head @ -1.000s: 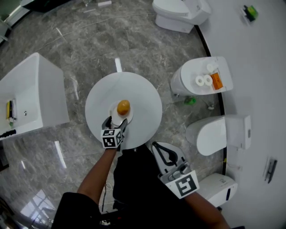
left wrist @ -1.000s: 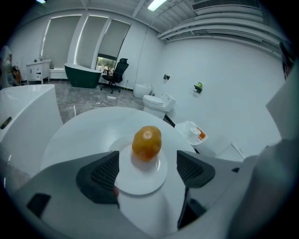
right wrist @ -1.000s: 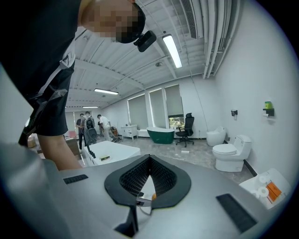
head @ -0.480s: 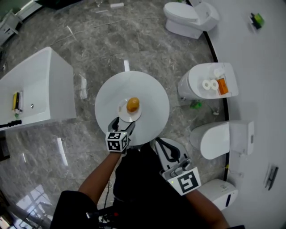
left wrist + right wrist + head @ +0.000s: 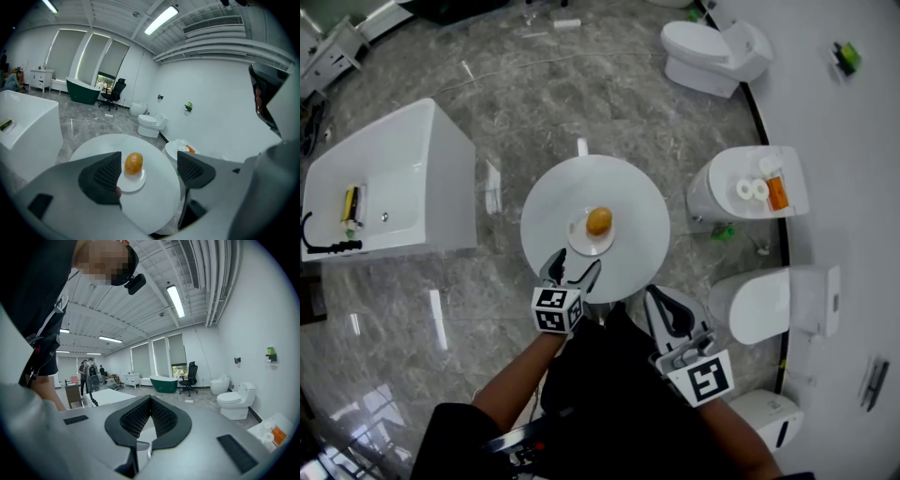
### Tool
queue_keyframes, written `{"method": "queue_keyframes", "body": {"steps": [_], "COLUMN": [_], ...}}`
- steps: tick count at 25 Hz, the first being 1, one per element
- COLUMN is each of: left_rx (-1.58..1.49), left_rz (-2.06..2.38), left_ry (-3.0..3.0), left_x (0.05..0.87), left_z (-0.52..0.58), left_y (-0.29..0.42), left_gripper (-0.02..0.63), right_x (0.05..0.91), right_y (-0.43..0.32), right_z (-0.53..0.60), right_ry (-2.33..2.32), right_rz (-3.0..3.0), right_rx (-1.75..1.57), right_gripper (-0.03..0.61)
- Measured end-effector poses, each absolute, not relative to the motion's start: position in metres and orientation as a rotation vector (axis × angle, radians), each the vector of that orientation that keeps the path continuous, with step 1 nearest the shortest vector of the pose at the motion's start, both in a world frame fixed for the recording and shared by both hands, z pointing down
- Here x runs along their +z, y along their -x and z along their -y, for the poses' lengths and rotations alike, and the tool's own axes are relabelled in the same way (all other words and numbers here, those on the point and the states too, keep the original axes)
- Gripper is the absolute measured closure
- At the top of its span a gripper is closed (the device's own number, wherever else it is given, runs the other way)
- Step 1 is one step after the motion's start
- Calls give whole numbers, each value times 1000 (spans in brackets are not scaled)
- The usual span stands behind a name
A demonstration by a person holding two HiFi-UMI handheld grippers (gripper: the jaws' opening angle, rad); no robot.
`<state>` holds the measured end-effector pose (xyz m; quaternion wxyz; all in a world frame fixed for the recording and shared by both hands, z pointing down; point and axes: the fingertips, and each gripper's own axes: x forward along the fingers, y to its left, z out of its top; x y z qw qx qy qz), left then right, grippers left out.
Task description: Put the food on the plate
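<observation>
The food point(image 5: 599, 221) is sitting on the plate point(image 5: 579, 243), just ahead of the released left hand-held gripper point(image 5: 575, 265); the right hand-held gripper point(image 5: 670, 314) is hanging farther off, clenched empty.

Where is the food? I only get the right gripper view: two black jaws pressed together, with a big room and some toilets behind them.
Observer: The head view shows it. The food, a round orange-brown piece, sits on a small white plate near the middle of a round white table.
Operator: Is anything holding it?
Observer: No. The left gripper has its jaws wide apart with nothing between them. The food lies beyond them, on the plate.
</observation>
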<state>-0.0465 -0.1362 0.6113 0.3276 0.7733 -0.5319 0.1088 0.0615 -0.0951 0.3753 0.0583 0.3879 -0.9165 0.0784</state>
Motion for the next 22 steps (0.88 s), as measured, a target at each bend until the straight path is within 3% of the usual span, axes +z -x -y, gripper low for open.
{"method": "queue_keyframes", "body": {"steps": [17,22], "left_rx": [-22,-147], "left_rz": [1557,1599], "left_ry": [-2110,-2158], "left_x": [458,416], "left_z": [84,77], "left_y": [66,71], "left_gripper": [241,305], "right_x": [348,341], "right_y": [-39,-33], "right_z": [76,74], "right_ry": [-1108,-1086], "right_rz": [2888,2912], "right_rx": [214,205], "right_gripper": [574,574]}}
